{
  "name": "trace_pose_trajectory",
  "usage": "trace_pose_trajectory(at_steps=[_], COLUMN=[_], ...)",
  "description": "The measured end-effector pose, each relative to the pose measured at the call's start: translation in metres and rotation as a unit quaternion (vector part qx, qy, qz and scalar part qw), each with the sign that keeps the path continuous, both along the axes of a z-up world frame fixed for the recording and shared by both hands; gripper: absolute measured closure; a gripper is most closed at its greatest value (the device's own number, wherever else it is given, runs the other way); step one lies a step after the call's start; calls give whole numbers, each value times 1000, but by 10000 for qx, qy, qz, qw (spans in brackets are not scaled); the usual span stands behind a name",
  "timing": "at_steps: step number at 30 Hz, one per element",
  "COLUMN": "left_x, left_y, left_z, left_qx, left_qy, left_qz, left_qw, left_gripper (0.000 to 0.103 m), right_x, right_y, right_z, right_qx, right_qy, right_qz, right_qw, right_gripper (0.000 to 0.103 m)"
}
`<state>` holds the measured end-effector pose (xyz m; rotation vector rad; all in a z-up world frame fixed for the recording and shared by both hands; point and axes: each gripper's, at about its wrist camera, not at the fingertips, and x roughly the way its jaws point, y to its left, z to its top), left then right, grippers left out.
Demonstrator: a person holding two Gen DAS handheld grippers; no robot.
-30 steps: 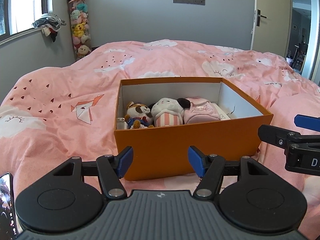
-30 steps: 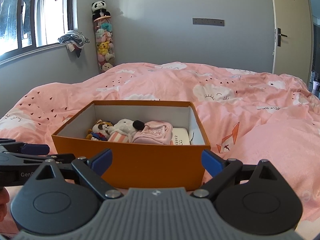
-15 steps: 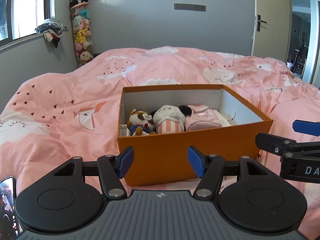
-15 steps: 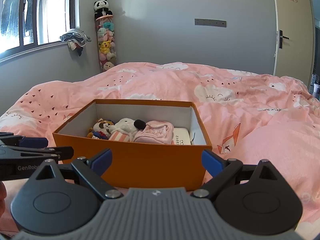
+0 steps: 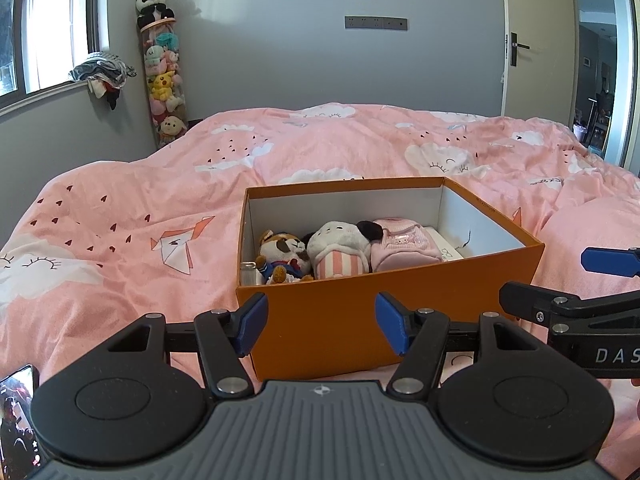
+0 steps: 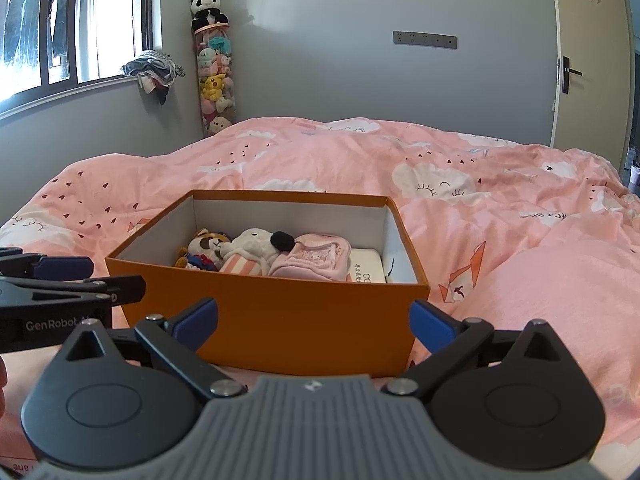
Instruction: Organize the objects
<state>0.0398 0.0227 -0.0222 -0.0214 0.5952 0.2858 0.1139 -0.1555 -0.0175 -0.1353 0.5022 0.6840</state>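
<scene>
An open orange box (image 5: 440, 280) (image 6: 260, 292) rests on the pink bed. Inside lie a brown-and-white dog plush (image 5: 282, 254) (image 6: 204, 250), a white plush with a striped body (image 5: 340, 250) (image 6: 252, 250), a pink pouch (image 5: 402, 242) (image 6: 312, 260) and a flat white item (image 6: 366, 266). My left gripper (image 5: 320, 316) is open and empty just short of the box's front wall. My right gripper (image 6: 314, 312) hovers at the same wall, its jaws opening, with nothing between them.
The pink duvet (image 5: 140, 220) spreads all round the box and bulges at the right (image 6: 560, 280). A tall clear tube of plush toys (image 5: 162, 80) stands in the far corner. Clothes (image 5: 104, 74) lie on the window sill, and a phone (image 5: 18, 412) shows at the lower left.
The right gripper's jaws stand a touch wider. In the left wrist view the box sits slightly lower. Nothing was picked up or let go.
</scene>
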Motion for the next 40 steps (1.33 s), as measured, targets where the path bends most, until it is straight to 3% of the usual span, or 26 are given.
trace_pose_trajectory(at_steps=[11, 40], left_x=[1, -1], left_y=[0, 0], left_z=[-4, -7], left_qx=[1, -77], left_qy=[115, 162], left_qz=[-45, -133], left_qw=[9999, 9998], left_gripper=[30, 30], right_x=[6, 5], right_y=[4, 4], right_z=[-6, -7], right_qx=[-96, -183], right_qy=[291, 272], right_qz=[4, 68], right_qw=[9995, 9994], right_gripper=[1, 1])
